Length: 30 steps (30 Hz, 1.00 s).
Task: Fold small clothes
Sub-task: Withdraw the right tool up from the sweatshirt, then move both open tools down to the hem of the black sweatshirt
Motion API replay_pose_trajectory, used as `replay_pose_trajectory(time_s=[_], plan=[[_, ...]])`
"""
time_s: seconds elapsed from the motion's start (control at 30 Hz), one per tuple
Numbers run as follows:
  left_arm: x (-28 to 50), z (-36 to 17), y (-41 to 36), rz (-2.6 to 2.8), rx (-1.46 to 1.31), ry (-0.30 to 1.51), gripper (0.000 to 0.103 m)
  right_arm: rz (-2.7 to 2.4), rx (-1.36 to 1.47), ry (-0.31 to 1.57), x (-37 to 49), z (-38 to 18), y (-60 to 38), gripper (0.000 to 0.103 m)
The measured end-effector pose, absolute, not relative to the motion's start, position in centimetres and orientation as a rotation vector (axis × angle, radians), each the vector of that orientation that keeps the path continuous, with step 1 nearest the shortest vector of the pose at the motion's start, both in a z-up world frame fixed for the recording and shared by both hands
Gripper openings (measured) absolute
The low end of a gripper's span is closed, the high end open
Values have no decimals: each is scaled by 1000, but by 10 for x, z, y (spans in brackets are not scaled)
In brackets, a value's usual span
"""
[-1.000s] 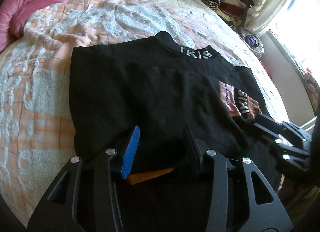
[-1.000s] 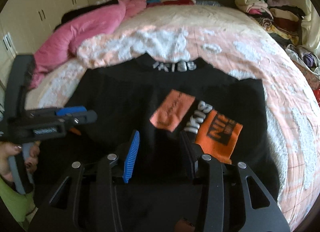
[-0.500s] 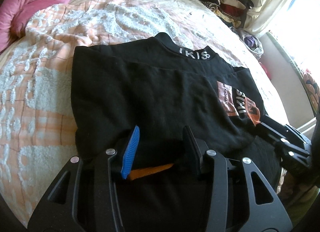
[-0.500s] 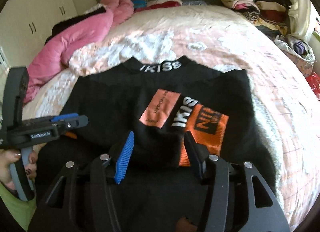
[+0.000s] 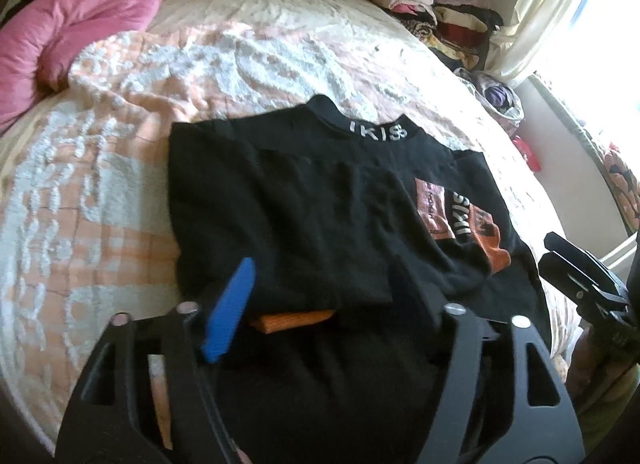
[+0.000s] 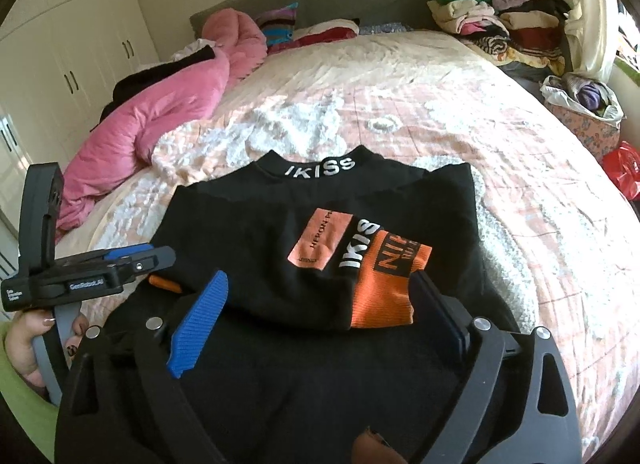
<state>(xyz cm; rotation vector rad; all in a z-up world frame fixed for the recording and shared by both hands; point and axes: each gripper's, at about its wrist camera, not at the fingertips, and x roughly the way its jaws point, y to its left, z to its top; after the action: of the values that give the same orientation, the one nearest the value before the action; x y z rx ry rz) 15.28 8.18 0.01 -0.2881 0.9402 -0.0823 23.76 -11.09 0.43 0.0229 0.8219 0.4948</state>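
Left gripper (image 5: pixel 320 296) and right gripper (image 6: pixel 320 312) hover over the near fold of 1 black top (image 6: pixel 260 248) on the bed (image 6: pixel 520 168); all 4 fingers spread wide, still opening, gripping nothing. Collar at 12 o'clock.

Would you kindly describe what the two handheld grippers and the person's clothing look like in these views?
Each gripper, left and right, has a black triangulated frame with silver bolts, one ribbed blue pad and one dark pad. In the right wrist view the left gripper shows white "GenRobot.AI" lettering, a grey handle and an upright black mount. The sleeve is lime green.
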Motion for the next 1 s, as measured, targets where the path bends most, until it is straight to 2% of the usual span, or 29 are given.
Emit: replay_pose_trajectory(time_s=[0.2, 0.27, 1.0], plan=[[140, 16, 86, -72, -302, 891, 89, 488, 32, 795, 229, 14, -116, 93], [136, 22, 86, -66, -297, 867, 93, 487, 36, 786, 226, 18, -118, 93], [90, 36, 93, -51, -304, 827, 93, 475, 44, 734, 186, 35, -139, 94]])
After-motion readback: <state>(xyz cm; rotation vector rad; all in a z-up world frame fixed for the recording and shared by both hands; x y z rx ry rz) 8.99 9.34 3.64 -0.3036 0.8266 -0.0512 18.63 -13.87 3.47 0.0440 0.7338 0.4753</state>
